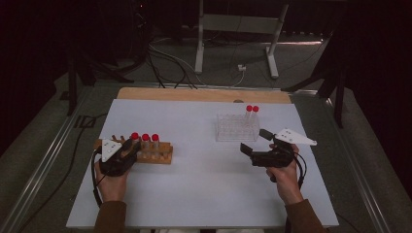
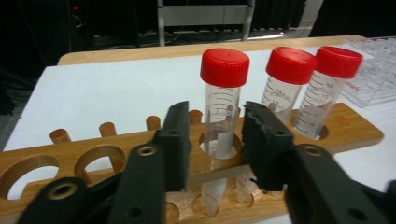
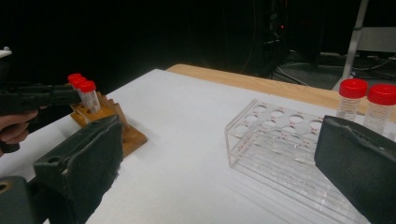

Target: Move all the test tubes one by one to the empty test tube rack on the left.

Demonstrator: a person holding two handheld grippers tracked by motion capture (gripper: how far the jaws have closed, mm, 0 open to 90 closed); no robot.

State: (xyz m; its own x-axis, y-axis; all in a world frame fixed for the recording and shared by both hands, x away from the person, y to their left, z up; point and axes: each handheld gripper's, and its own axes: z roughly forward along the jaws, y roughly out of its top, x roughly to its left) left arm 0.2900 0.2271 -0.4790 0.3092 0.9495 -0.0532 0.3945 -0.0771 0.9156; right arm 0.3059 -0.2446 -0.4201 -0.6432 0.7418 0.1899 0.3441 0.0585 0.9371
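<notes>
Left gripper [image 2: 215, 140] fingers parted around wooden rack's [image 2: 355, 128] left tube [image 2: 223, 100], unpressed; right gripper [image 1: 256, 141] fingers wide open, empty.

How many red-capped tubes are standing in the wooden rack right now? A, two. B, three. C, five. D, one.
B: the left gripper view shows three red-capped tubes upright in the wooden rack, the nearest tube standing between the left gripper's parted jaws with the other two beside it; the high view shows the same three caps in a row, and two more tubes stand in the clear rack.
</notes>
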